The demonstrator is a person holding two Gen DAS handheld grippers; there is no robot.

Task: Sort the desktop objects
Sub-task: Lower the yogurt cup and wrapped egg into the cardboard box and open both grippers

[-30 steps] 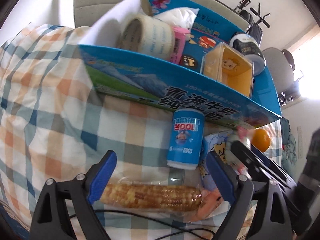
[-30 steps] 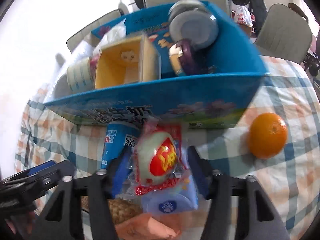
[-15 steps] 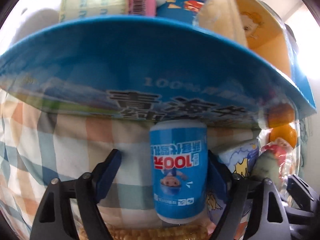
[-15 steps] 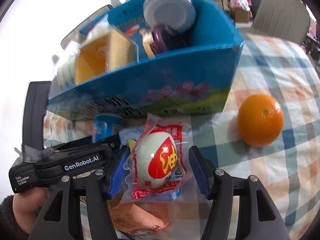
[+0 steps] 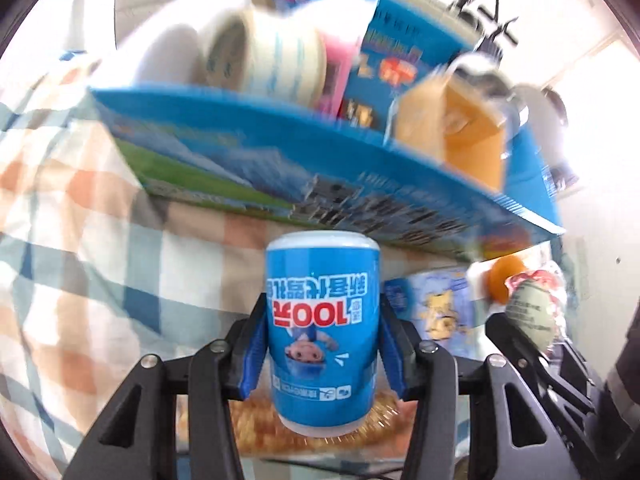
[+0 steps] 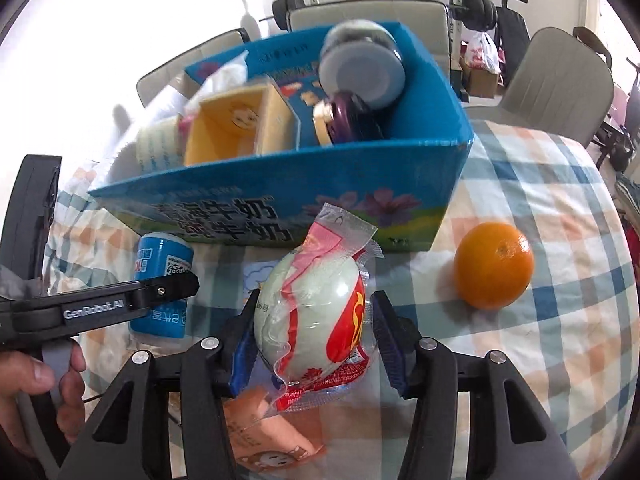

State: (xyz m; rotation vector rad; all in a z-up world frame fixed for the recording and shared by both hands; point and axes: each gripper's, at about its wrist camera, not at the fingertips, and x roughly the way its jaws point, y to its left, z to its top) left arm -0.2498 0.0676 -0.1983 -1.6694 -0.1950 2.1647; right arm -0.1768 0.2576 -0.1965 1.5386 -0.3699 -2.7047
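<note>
My left gripper is shut on a blue can with an upside-down "100" label, held just in front of the blue carton box. The can also shows in the right wrist view, with the left gripper around it. My right gripper is shut on a packaged egg in a clear red-printed wrapper, held in front of the box. An orange lies on the checked cloth to the right of the egg.
The box holds a tape roll, a yellow tub, a round grey container and a purple-lidded jar. A corn cob, a blue tissue pack and an orange pouch lie on the cloth. Chairs stand behind.
My left gripper has closed on the blue can and lifted it off the cloth. My right gripper has kept hold of the packaged egg and raised it slightly.
</note>
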